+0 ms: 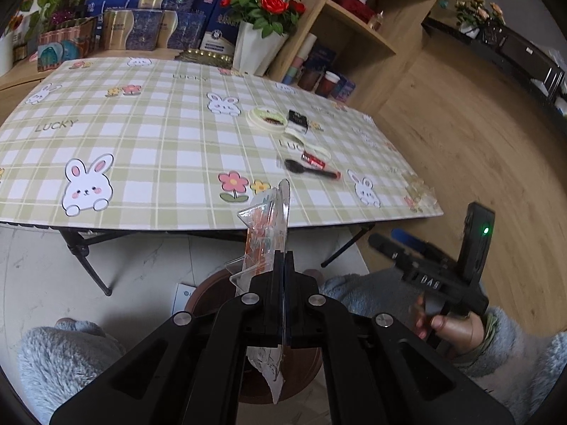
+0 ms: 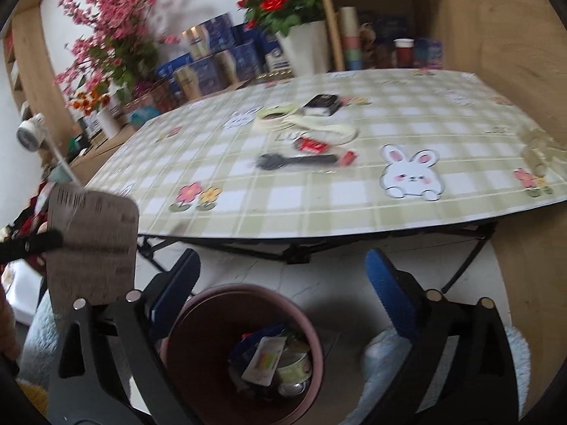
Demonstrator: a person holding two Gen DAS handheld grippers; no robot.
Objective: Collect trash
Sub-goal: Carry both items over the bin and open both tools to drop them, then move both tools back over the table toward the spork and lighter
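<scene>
Left tool point(image 1: 283, 258) pinches clear blister pack point(image 1: 269, 226) edge-on, upright.

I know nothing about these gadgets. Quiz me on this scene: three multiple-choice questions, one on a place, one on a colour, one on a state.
1. Where is the bin?
A. on the table
B. on the floor, below the table edge
C. on a shelf

2. What colour is the spoon on the table?
A. black
B. white
C. blue

3. How is the left gripper?
A. wide open, empty
B. shut on clear plastic packaging
C. shut on the spoon

1 B: bin stands on pale floor.
2 A: spoon is black.
3 B: jaws pinch the packaging.
</scene>
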